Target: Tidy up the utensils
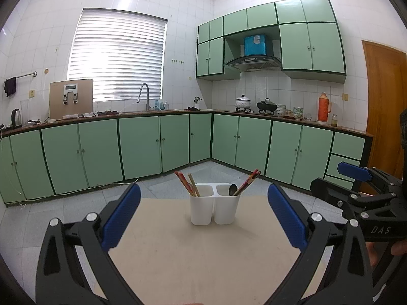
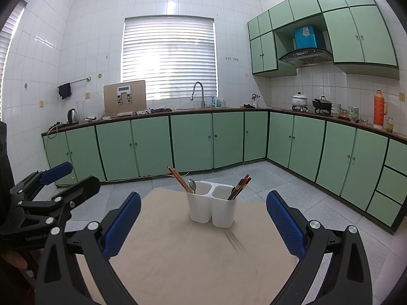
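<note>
Sitting ahead of both wide-spread, empty hand-held grippers, left [image 1: 203,218] and right [image 2: 203,218], a white holder [image 1: 215,209] with chopsticks [image 1: 187,184] and spoons [image 2: 192,185] stands on the bare worktop [image 1: 203,254].

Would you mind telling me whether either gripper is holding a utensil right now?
No: the left gripper and right gripper both stand open and empty, while the chopsticks sit in the white holder.

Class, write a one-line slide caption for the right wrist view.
Open right gripper faces a white two-compartment holder of chopsticks and spoons.
</note>
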`<state>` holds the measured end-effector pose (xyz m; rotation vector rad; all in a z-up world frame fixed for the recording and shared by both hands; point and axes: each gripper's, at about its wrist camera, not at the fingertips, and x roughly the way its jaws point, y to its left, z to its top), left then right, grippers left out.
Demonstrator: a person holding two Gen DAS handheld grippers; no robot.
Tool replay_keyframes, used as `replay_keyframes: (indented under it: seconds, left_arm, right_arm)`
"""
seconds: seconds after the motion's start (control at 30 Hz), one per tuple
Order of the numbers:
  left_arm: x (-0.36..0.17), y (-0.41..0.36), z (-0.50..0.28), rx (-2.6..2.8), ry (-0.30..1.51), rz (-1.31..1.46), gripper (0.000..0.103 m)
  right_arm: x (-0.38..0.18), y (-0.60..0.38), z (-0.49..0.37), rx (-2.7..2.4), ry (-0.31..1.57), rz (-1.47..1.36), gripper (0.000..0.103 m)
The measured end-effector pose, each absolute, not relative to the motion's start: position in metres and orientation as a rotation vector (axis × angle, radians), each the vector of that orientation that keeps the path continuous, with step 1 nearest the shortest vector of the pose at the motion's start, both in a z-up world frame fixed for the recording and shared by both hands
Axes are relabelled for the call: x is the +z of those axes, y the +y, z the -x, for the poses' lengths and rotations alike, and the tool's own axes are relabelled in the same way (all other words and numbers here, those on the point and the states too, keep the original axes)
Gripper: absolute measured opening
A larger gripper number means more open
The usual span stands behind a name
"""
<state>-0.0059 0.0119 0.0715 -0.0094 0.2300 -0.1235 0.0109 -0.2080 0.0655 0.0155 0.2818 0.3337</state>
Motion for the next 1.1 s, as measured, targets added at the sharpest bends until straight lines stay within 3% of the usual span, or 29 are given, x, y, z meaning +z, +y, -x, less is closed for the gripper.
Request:
replay_keyframes:
  seconds: [1.1]
  left_arm:
    - [0.0694, 0.0132, 0.0019, -0.120, 0.246, 0.029, 0.097]
  right_arm:
    - [0.0556, -0.2113, -0.0154, 0.330, 0.295, -0.015, 0.097]
